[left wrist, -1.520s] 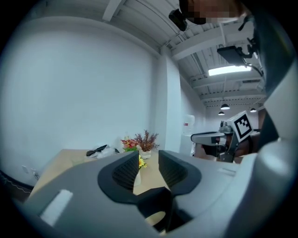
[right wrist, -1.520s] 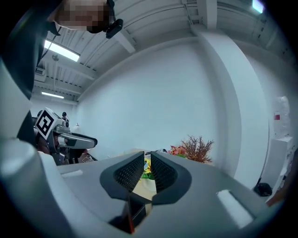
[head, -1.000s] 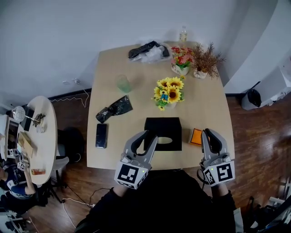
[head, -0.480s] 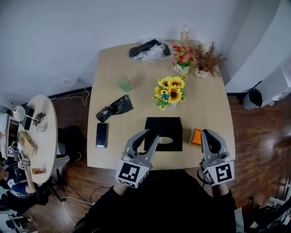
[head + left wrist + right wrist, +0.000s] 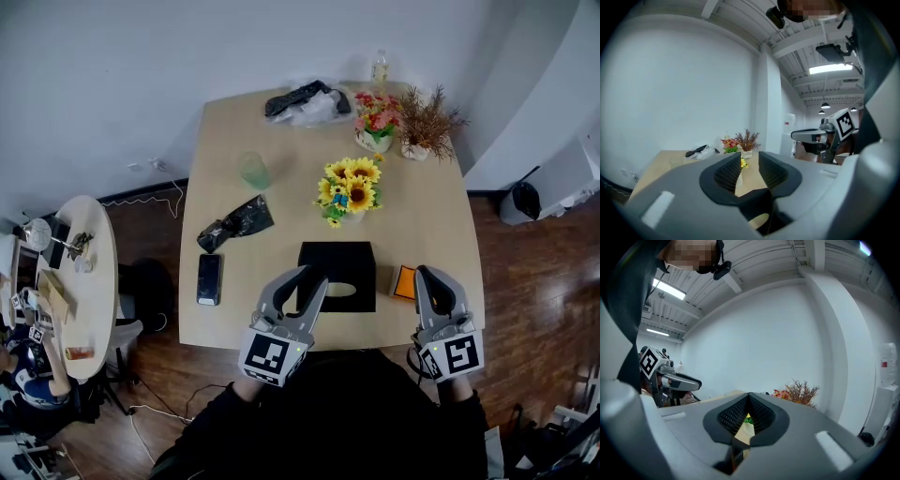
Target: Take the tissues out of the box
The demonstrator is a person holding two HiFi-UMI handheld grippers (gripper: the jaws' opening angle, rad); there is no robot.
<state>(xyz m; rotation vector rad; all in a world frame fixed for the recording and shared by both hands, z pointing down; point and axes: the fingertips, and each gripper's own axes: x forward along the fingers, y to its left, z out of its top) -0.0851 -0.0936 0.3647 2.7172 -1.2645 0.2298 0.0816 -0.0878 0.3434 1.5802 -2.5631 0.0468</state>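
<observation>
The black tissue box (image 5: 337, 261) sits at the near edge of the worktop (image 5: 281, 202), so steady it with the slightly parted, empty left tongs (image 5: 310, 278) and spread the closed, empty right tongs (image 5: 433, 273) above its slot (image 5: 340, 289).

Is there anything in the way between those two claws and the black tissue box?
Nothing visible blocks the left gripper: it hangs open at the left edge of the box. Between the shut right gripper and the box lies only a small orange item on the table.
</observation>
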